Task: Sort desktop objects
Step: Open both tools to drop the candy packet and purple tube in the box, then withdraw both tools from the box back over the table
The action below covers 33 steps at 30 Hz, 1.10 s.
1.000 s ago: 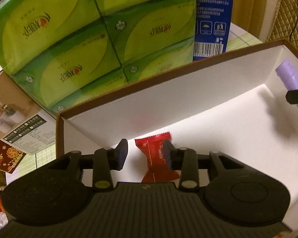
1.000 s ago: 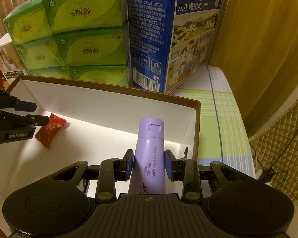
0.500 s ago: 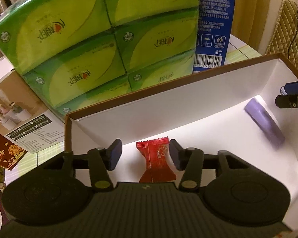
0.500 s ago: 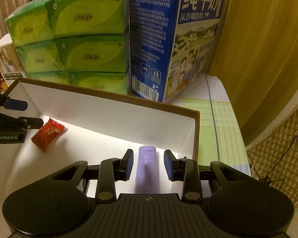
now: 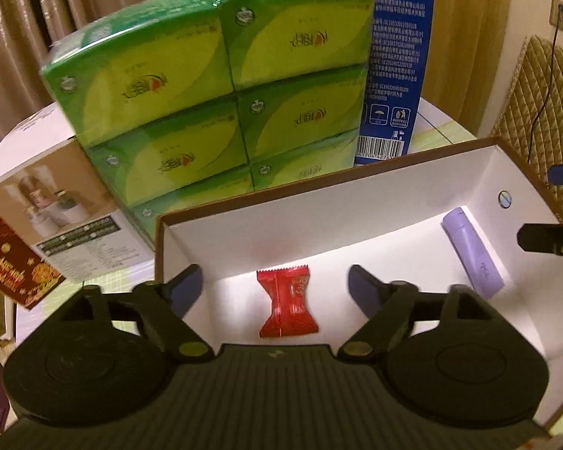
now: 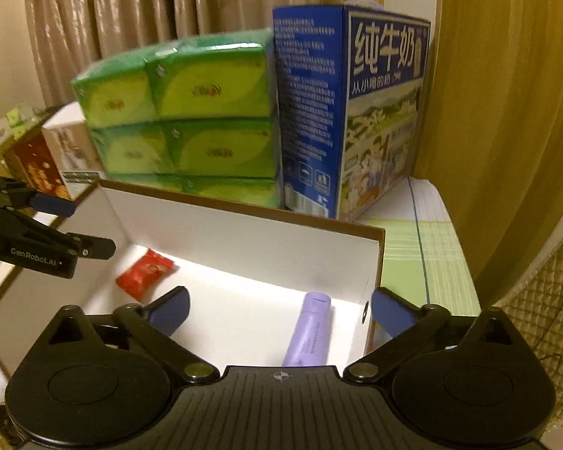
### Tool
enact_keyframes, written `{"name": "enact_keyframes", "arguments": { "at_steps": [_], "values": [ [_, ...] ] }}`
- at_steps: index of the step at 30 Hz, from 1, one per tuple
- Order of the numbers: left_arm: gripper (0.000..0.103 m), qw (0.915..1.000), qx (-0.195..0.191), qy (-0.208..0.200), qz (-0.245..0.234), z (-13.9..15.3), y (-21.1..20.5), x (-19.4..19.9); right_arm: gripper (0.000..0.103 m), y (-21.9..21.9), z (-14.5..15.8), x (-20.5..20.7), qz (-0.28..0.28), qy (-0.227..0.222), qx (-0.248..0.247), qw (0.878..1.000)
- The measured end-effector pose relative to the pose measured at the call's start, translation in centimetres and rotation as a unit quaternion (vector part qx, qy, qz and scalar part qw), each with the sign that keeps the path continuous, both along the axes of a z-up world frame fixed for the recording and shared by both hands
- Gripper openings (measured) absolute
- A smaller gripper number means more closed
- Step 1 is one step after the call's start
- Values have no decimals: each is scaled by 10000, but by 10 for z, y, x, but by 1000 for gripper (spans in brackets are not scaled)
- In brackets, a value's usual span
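A red wrapped candy [image 5: 287, 303] lies on the floor of a white box with a brown rim [image 5: 319, 221]. My left gripper [image 5: 274, 285] hovers over it, its jaws opening wide and touching nothing. A purple tube [image 6: 309, 333] lies flat on the box floor near the right wall [image 6: 371, 273]. Above it my right gripper [image 6: 280, 309] is opening too, both pads apart from the tube. The tube [image 5: 473, 251] and the right gripper [image 5: 546, 206] show at the right of the left wrist view. The candy [image 6: 144, 272] and the left gripper [image 6: 82, 227] show at the left of the right wrist view.
Behind the box stand stacked green tissue packs [image 5: 214, 105] and a tall blue milk carton [image 6: 356, 112]. A white appliance box [image 5: 56, 202] and a dark red box [image 5: 15, 273] sit to the left. Curtains hang behind; a quilted chair [image 5: 536, 112] is at the right.
Both grippers spread wide and drew up and back. The right one let go of the upright purple tube, which fell flat on the box floor. The candy stayed put.
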<state>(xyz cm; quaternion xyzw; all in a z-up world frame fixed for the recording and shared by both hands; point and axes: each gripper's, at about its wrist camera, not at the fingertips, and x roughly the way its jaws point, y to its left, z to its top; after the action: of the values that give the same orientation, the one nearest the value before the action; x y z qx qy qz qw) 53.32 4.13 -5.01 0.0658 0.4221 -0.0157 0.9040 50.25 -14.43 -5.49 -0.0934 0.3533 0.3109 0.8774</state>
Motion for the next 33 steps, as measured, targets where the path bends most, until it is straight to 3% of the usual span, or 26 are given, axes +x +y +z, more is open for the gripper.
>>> {"name": "enact_keyframes", "arguments": {
  "at_steps": [13, 33],
  "values": [
    [92, 10000, -36, -20, 15, 27, -10, -54, 101, -22, 21, -46, 75, 139, 521, 9985],
    [92, 9987, -230, -241, 385, 71, -32, -154, 101, -47, 54, -132, 202, 120, 660, 9975]
  ]
}}
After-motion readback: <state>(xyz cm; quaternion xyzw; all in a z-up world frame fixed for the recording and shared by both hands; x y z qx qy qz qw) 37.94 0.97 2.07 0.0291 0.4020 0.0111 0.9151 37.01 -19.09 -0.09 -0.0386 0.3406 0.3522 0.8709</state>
